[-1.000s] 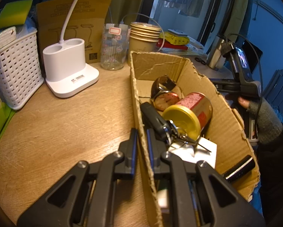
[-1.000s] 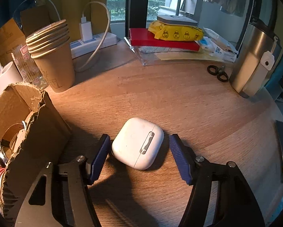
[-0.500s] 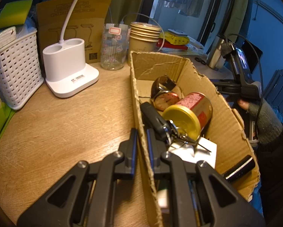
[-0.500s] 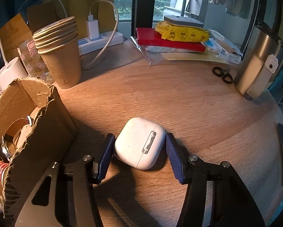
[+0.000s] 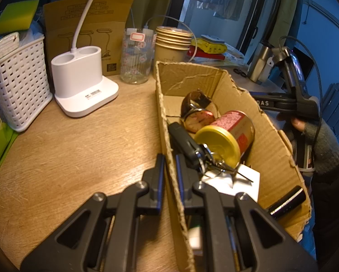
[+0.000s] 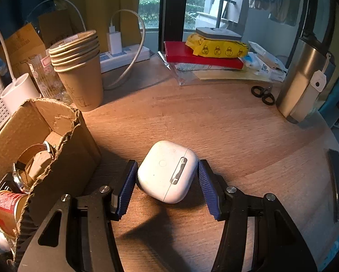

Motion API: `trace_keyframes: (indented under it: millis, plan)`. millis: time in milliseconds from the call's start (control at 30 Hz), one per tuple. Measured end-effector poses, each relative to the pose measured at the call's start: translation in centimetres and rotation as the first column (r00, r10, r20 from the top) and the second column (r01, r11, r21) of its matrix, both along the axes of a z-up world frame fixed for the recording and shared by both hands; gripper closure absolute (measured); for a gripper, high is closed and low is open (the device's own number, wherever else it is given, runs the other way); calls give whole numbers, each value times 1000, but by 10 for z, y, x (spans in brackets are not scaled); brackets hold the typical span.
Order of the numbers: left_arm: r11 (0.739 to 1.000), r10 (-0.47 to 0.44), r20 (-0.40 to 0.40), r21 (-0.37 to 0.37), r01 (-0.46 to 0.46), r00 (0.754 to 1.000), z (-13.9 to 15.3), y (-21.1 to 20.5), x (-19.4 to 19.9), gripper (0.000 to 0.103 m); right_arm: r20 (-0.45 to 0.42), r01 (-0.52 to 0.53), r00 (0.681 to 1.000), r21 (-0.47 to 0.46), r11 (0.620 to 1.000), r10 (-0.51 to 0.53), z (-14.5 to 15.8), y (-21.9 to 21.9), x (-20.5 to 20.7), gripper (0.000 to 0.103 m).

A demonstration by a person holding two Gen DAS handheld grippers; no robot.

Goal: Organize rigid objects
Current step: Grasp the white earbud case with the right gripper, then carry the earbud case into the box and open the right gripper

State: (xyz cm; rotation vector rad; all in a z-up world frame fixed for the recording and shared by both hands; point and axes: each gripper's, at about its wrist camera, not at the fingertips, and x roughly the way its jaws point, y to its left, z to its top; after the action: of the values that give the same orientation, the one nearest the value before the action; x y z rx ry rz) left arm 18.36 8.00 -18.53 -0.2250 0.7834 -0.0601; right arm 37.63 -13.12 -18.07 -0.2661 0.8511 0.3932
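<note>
A white earbud case (image 6: 164,170) lies on the wooden table just right of the torn cardboard box (image 6: 33,122). My right gripper (image 6: 167,165) straddles the case, and both blue pads press against its sides. In the left wrist view my left gripper (image 5: 169,158) is shut on the near left wall of the box (image 5: 271,154), one finger inside and one outside. Inside the box lie a red can with a yellow lid (image 5: 217,145), a wristwatch (image 5: 198,117), a black key fob with keys (image 5: 185,145), a white card (image 5: 244,179) and a black cylinder (image 5: 285,201).
A stack of paper cups (image 6: 78,68), a power strip (image 6: 124,56), a red book pile (image 6: 201,56), scissors (image 6: 263,94) and a steel flask (image 6: 305,86) ring the far table. A lamp base (image 5: 83,86), a glass jar (image 5: 136,59) and a white basket (image 5: 17,83) stand left of the box.
The right gripper's jaws have closed in from either side of the earbud case until the pads meet it. The left gripper and the box have not moved.
</note>
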Motion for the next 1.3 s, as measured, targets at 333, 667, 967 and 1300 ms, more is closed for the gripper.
trace_keyframes:
  millis: [333,667,967,1300]
  plan:
    - [1000,0,0,2,0,1000,-2,0,0,92,33,-16,999,14,1000,16,17,1,-14,45]
    - [1000,1,0,3,-1,1000,-2,-1,1,92,72,-52,996,32,998,50,36,7,-36,45]
    - [1000,1,0,3,-1,1000,-1,0,0,92,108,-84,991,44,995,79,53,13,-50,45]
    - [1000,1,0,3,-1,1000,-1,0,0,92,133,-141,982,52,989,133,65,30,-64,45]
